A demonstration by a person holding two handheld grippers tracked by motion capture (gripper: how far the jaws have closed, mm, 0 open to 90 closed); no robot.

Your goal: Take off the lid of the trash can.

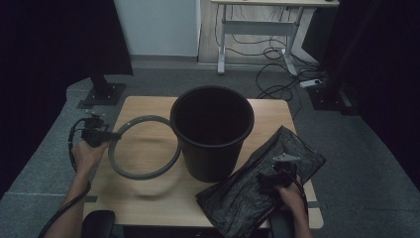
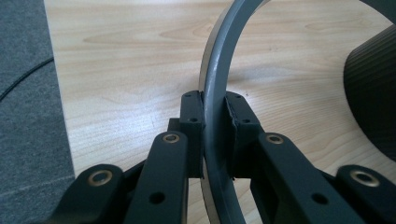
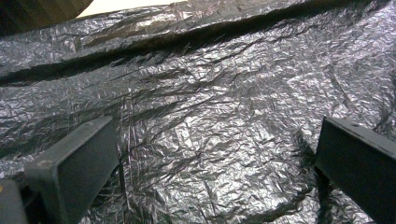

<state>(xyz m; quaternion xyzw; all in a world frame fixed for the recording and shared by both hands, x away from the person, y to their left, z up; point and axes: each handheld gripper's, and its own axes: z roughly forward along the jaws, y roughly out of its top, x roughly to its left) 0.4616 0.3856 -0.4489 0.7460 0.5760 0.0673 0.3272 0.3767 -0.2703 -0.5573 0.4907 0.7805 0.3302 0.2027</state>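
A grey plastic ring [image 1: 143, 148] hangs tilted a little above the wooden table [image 1: 148, 198], beside a black bucket [image 1: 213, 131]. My left gripper [image 1: 113, 135] is shut on the ring's left edge; in the left gripper view both pads clamp the grey band [image 2: 215, 93] at my left gripper [image 2: 215, 116], with the bucket wall [image 2: 371, 93] at the right. A folded black plastic bag [image 1: 257, 183] lies on the table's right front. My right gripper [image 1: 267, 179] rests over it, jaws wide apart above the crinkled bag [image 3: 210, 121], its own point [image 3: 217, 154] over the film with nothing clamped.
The bucket stands upright in the table's middle, its mouth empty and dark. Grey carpet [image 1: 346, 148] surrounds the table. A white desk frame [image 1: 257, 29] and loose cables [image 1: 277, 64] sit behind. Black stands flank both far sides.
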